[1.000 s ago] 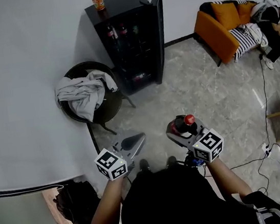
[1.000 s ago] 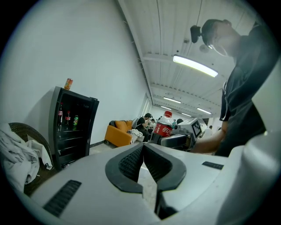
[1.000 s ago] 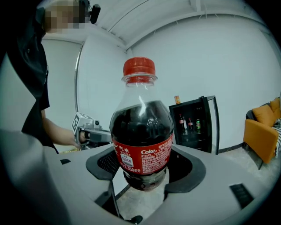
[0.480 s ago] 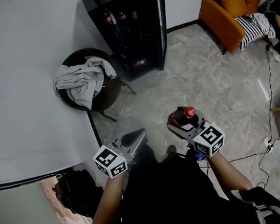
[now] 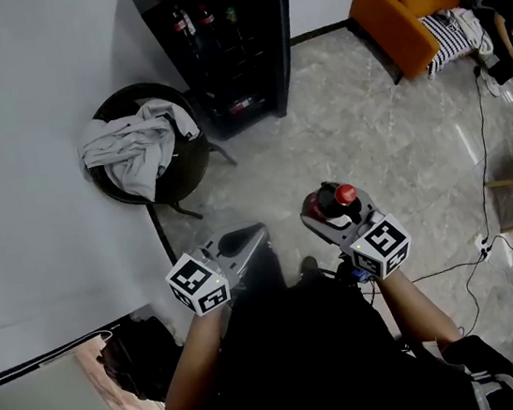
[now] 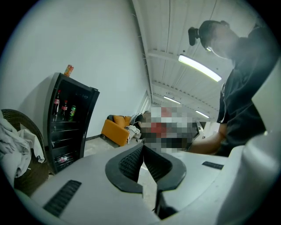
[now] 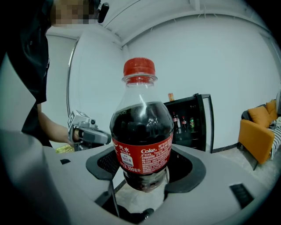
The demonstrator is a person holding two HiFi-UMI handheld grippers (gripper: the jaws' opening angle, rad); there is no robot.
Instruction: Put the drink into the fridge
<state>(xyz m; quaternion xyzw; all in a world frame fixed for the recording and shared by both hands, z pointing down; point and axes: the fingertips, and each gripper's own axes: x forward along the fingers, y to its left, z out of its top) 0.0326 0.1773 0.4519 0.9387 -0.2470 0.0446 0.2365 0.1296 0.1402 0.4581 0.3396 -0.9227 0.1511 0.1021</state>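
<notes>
The left gripper (image 5: 243,242) has its grey jaws pressed together on nothing (tips meet in its own view). Well ahead, the tall black fridge (image 5: 224,43) stands open. The right gripper (image 5: 333,212) clamps a red-capped dark cola bottle (image 5: 338,199); only its own view shows the red label.

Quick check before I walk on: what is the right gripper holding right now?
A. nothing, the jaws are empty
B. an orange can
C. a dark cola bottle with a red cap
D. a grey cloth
C: in the right gripper view, the right gripper has its jaws closed on the lower body of the cola bottle, which stands upright with its red cap on top.
</notes>
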